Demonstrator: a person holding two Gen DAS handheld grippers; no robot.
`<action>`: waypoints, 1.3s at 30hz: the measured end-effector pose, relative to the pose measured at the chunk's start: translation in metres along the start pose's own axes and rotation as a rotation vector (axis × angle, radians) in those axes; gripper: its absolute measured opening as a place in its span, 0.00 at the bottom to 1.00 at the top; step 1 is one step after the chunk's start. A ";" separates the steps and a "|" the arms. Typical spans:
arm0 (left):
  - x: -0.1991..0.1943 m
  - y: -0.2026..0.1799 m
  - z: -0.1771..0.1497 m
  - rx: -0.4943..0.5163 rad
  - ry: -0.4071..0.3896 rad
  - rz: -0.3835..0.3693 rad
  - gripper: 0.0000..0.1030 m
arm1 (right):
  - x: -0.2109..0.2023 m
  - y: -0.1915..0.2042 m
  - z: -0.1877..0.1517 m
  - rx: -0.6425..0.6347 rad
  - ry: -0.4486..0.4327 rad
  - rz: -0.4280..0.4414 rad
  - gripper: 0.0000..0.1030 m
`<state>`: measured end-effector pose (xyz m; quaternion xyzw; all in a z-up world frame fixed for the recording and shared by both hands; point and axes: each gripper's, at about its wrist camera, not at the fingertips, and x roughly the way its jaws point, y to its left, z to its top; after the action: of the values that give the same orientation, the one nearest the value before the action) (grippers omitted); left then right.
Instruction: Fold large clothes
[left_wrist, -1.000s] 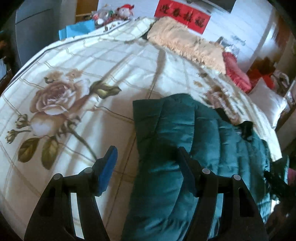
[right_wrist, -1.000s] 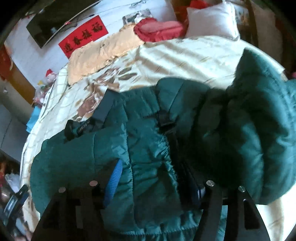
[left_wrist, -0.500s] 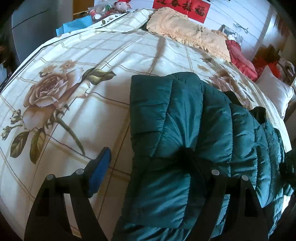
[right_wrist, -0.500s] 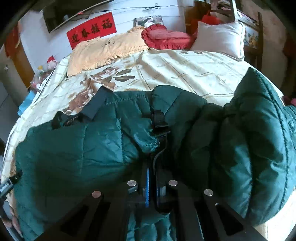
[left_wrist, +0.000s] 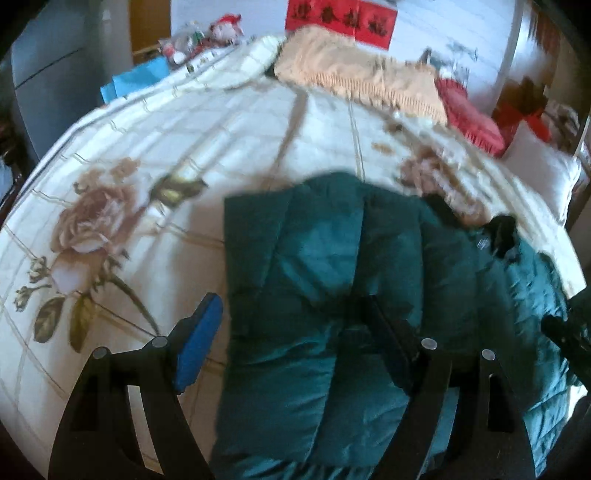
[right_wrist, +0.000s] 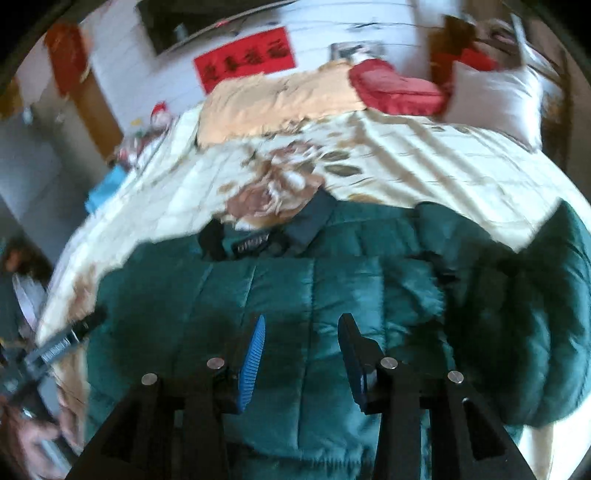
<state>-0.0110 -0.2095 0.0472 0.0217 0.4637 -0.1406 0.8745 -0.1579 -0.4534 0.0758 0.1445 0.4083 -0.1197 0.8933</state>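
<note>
A dark green quilted puffer jacket (left_wrist: 332, 295) lies on a bed with a cream floral cover (left_wrist: 147, 177). In the left wrist view my left gripper (left_wrist: 288, 332) is open; its right finger rests on the jacket's folded left part, its blue-padded left finger (left_wrist: 199, 343) is over the cover. In the right wrist view the jacket (right_wrist: 295, 295) fills the lower half, collar label toward the pillows. My right gripper (right_wrist: 301, 350) is open and holds nothing, just above the jacket's middle. The jacket's right side (right_wrist: 535, 314) is bunched up.
A peach fringed blanket (right_wrist: 277, 99), a red cushion (right_wrist: 395, 88) and a white pillow (right_wrist: 491, 99) lie at the bed's head. A red banner (right_wrist: 243, 59) hangs on the wall. Toys and a blue item (left_wrist: 136, 77) sit at the far left edge.
My right gripper was shut on the jacket half a second ago and has let go and opened. The left gripper stays open and has shifted slightly over the jacket's edge.
</note>
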 end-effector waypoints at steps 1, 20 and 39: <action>0.005 -0.001 -0.002 -0.001 0.011 -0.001 0.79 | 0.009 -0.001 0.000 -0.007 0.013 -0.016 0.38; 0.003 -0.006 -0.017 0.009 -0.009 0.013 0.81 | -0.015 -0.043 -0.039 0.033 0.040 -0.028 0.38; -0.055 -0.044 -0.052 0.118 -0.094 -0.008 0.81 | -0.025 -0.035 -0.059 0.024 0.028 -0.057 0.39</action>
<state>-0.0936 -0.2309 0.0671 0.0645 0.4131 -0.1722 0.8919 -0.2266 -0.4623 0.0520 0.1451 0.4231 -0.1479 0.8821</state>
